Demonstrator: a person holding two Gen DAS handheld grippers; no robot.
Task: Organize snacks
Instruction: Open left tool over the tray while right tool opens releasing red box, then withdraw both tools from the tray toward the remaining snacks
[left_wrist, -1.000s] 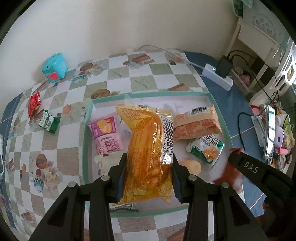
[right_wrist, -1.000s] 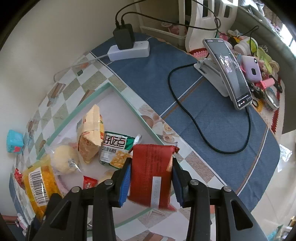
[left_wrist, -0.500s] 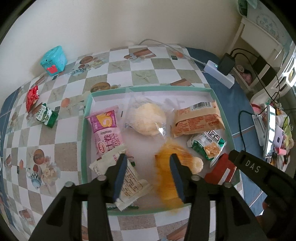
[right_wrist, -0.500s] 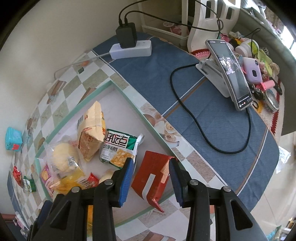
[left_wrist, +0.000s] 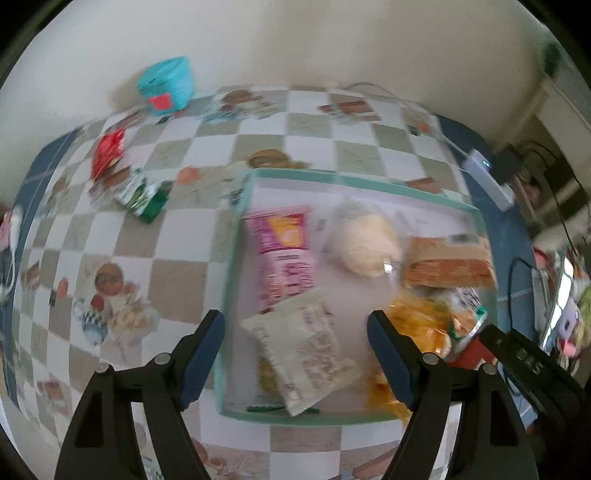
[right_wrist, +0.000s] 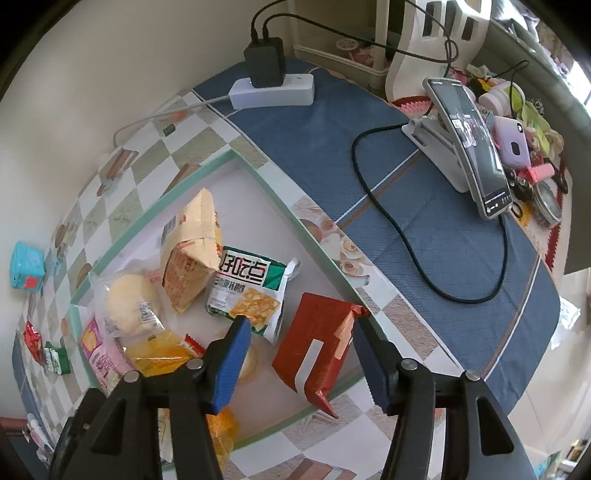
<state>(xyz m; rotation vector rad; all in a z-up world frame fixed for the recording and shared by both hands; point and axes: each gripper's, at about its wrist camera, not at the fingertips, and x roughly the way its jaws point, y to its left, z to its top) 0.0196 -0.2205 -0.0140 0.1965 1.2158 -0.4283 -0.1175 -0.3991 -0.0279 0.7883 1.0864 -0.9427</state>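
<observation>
Both tongs are spreading their jaws over the shallow green-rimmed tray (right_wrist: 258, 173), and neither grips anything. In the right wrist view the right gripper (right_wrist: 299, 354) hangs low in the frame, its jaws opening, with the flat red foil packet (right_wrist: 317, 336) lying loose between them and touching neither pad. The packet sits in the tray's lower right corner, one end tipped up on the rim.

Up and left of it lies the green and white cracker packet (right_wrist: 251, 291), then the tan paper-look packet (right_wrist: 192, 254) standing on edge, and the round pale bun in clear wrap (right_wrist: 129, 306) at centre left. The crinkly yellow bag (right_wrist: 162, 354) sits at the lower left, partly behind the left blue pad, with the pink sachet (right_wrist: 99, 354) against the tray's left rim.

Over in the left wrist view, blurred, the left gripper (left_wrist: 295, 354) has its jaws opening too. Below them, near the tray's bottom rim, rests a white printed sachet (left_wrist: 306, 350), clear of both pads. The yellow bag (left_wrist: 417, 321) lies at the lower right by the right-hand pad.

Outside the tray, on the checked tablecloth (left_wrist: 177, 269), a small green packet (left_wrist: 144, 195) and a small red packet (left_wrist: 107, 155) wait at the upper left, with a teal tub (left_wrist: 166, 85) by the wall.
</observation>
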